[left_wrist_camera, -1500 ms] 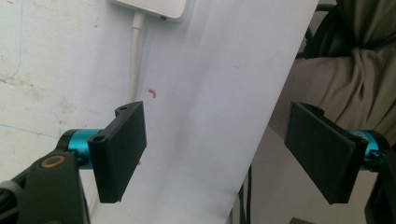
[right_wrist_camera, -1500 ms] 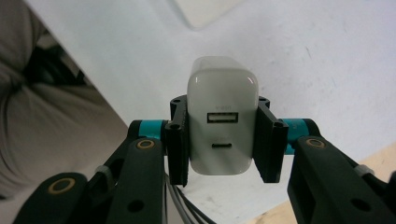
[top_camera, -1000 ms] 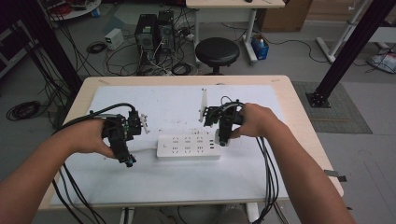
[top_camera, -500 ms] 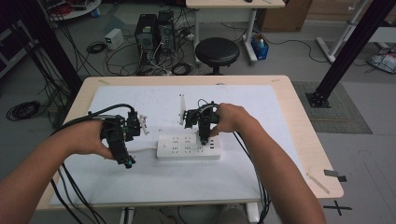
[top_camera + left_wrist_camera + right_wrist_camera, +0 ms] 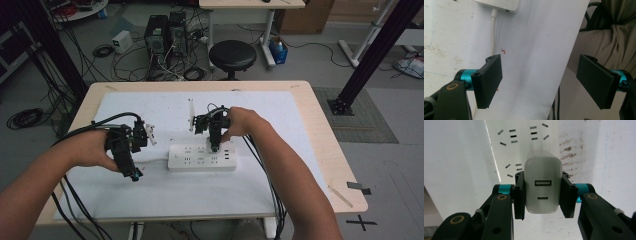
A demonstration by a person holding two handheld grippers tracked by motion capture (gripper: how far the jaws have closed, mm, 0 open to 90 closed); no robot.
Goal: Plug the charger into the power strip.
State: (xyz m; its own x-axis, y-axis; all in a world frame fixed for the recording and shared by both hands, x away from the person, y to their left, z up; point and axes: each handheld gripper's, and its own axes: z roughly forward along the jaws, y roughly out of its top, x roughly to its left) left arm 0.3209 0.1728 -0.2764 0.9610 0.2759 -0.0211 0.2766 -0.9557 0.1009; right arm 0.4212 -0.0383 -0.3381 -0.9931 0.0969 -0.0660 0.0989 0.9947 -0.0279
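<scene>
A white power strip (image 5: 201, 156) lies flat at the table's middle, its sockets (image 5: 511, 135) facing up. My right gripper (image 5: 543, 195) is shut on a white USB charger (image 5: 543, 185), its two ports facing the camera, held right over the strip. From above, the right gripper (image 5: 214, 146) points down at the strip's right part. My left gripper (image 5: 134, 174) rests left of the strip, open, with nothing between its jaws (image 5: 539, 82). The strip's white cord (image 5: 493, 30) runs along the mat in the left gripper view.
A white mat (image 5: 165, 195) covers the wooden table (image 5: 320, 150). A thin white stick-like part (image 5: 190, 114) stands behind the strip. Black cables (image 5: 75, 200) trail off the front edge from both grippers. A stool (image 5: 232, 54) and floor clutter sit beyond the table.
My right hand has carried the charger leftward and down, from the strip's right end to above its right sockets. The left hand has stayed put.
</scene>
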